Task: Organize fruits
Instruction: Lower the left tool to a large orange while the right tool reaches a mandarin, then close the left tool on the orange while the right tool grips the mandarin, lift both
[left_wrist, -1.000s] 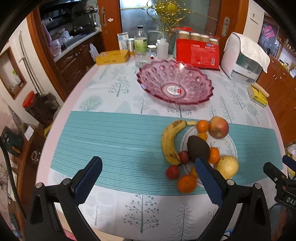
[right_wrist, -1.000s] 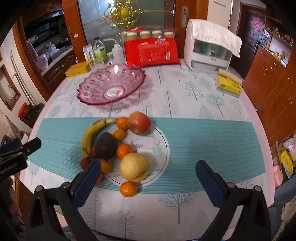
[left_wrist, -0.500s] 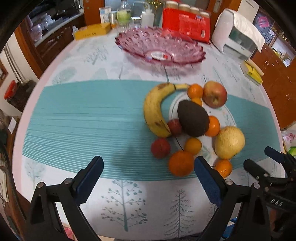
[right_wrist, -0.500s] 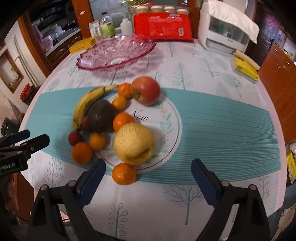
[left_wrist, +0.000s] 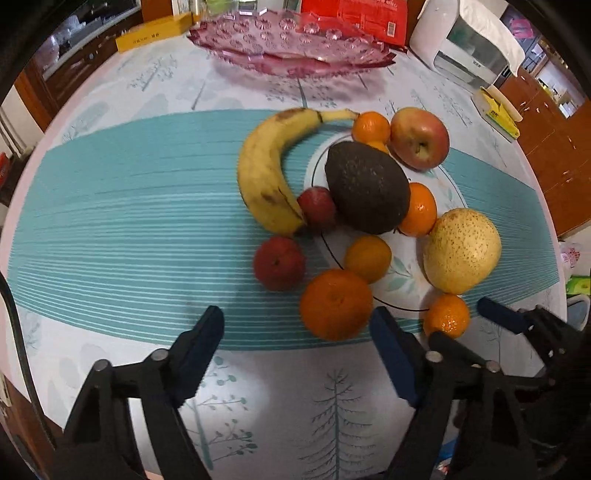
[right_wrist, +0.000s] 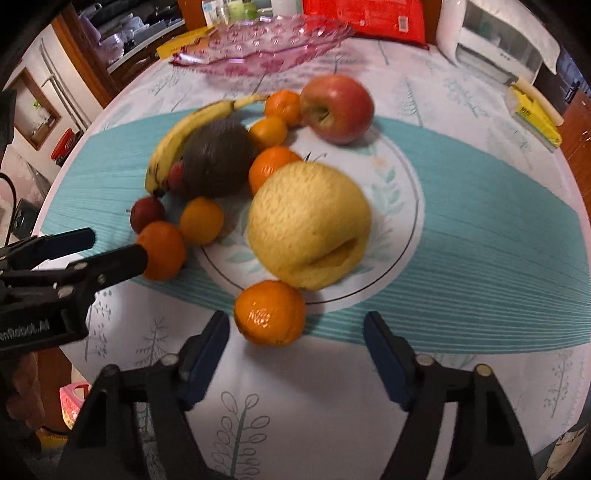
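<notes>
Fruit is lying clustered at the table's centre: banana curving left of the avocado, apple behind, pear right, with the bowl sitting beyond them

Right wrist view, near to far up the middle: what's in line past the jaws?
Orange → yellow pear → red apple → pink glass bowl → red package.
</notes>
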